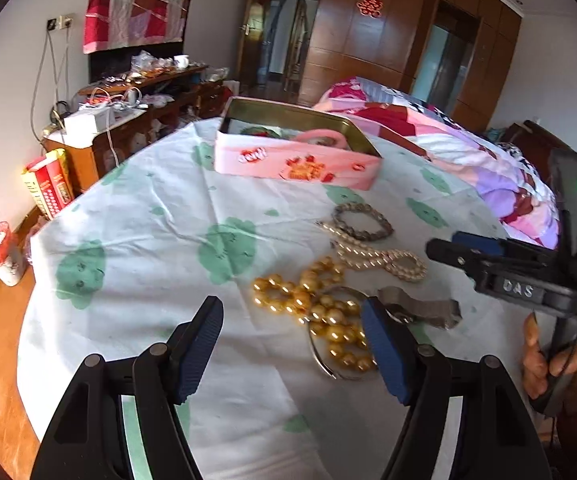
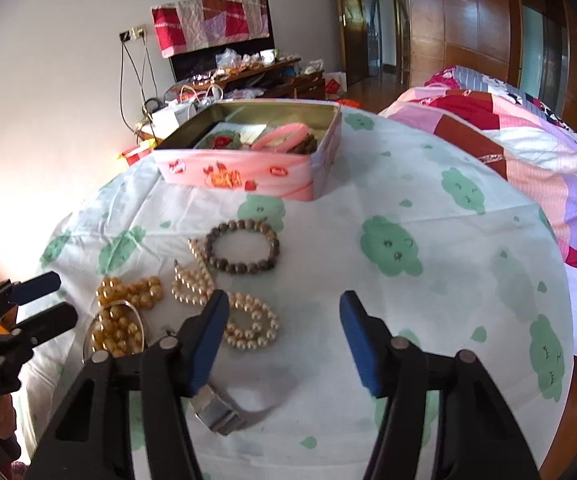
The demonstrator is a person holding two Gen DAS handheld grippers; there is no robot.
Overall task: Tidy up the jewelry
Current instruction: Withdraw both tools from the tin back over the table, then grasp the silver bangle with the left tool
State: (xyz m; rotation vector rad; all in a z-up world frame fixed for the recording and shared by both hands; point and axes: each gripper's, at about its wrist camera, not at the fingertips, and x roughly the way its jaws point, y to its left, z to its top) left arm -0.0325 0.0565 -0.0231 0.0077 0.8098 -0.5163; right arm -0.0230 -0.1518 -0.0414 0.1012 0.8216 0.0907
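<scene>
Fingers [image 2: 224, 322] on both hands stand open and empty, so drop the right pair squarely over the pearl necklace [image 2: 250, 324] at eleven o'clock.

- The watch [image 2: 218, 410] is half hidden behind the right gripper's [image 2: 284, 344] finger at seven o'clock.
- The tin's [image 1: 296, 164] contents are mostly hidden by its wall.

Tabletop cloth [image 2: 428, 184]: white w/ green cloud print, creased. Bed w/ patchwork quilt [image 2: 528, 148] at 2 o'clock. Wooden wardrobe [image 2: 468, 28] at 1 o'clock, red paper-cut on door. Cluttered sideboard [image 1: 144, 92] at 10 o'clock; patchwork-covered TV [image 1: 134, 24] above. Red/yellow boxes [image 1: 50, 184] at 9 o'clock.
</scene>
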